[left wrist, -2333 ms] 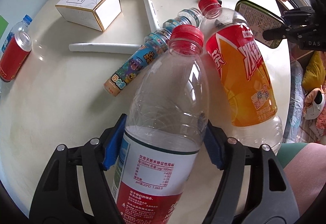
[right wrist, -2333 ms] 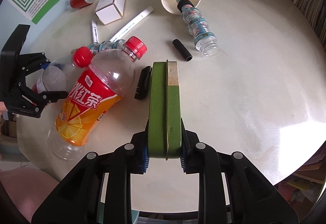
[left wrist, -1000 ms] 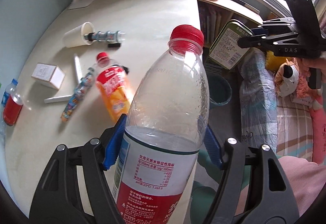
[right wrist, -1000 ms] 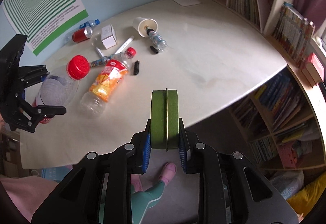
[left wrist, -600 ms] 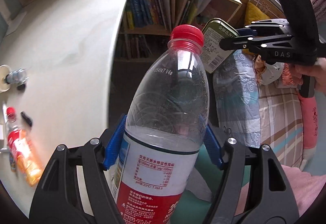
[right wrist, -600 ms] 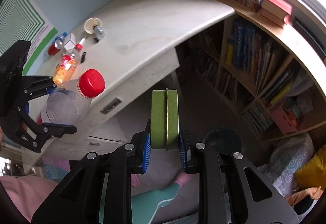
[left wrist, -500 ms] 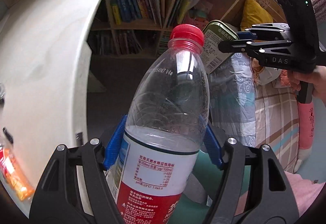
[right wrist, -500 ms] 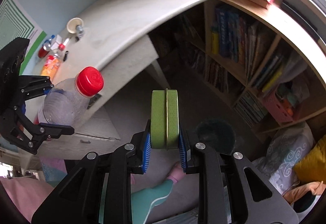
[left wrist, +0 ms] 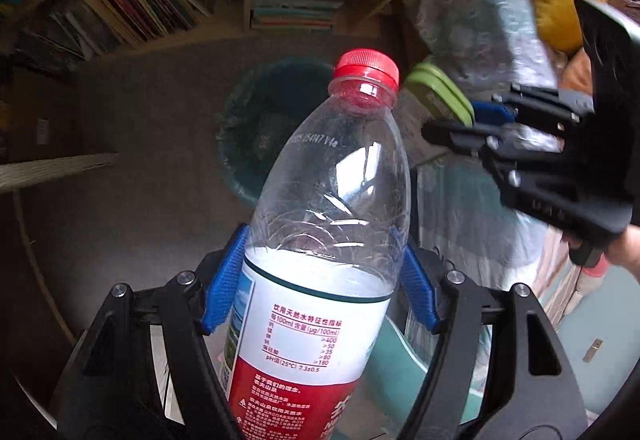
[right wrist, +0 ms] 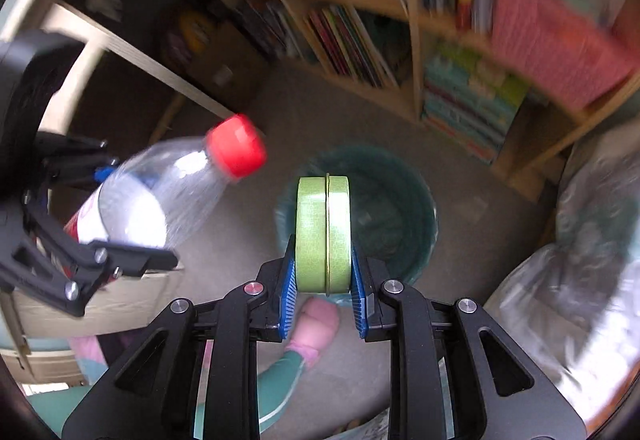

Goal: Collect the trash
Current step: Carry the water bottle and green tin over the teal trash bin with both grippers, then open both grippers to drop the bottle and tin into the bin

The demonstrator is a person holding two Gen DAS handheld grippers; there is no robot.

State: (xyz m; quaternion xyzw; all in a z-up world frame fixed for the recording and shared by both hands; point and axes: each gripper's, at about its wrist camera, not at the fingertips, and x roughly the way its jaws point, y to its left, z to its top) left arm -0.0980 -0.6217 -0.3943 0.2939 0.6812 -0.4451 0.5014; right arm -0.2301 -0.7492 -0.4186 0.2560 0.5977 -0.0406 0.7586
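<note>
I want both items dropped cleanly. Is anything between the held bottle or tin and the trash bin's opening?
Nothing visible does. The bottle and green tin both hang above the bin, whose open mouth shows behind them.

The round green bin (right wrist: pixel 420 208) sits in the middle of the right wrist picture, and its mouth is wide open from above. Bare grey floor (right wrist: pixel 320 112) lies all around it. Bookshelves (right wrist: pixel 360 40) fill the top of the frame behind the bin. A lumpy plastic bag (right wrist: pixel 592 240) crowds the right side. The desk (right wrist: pixel 132 60) frame stands at the upper left.
</note>
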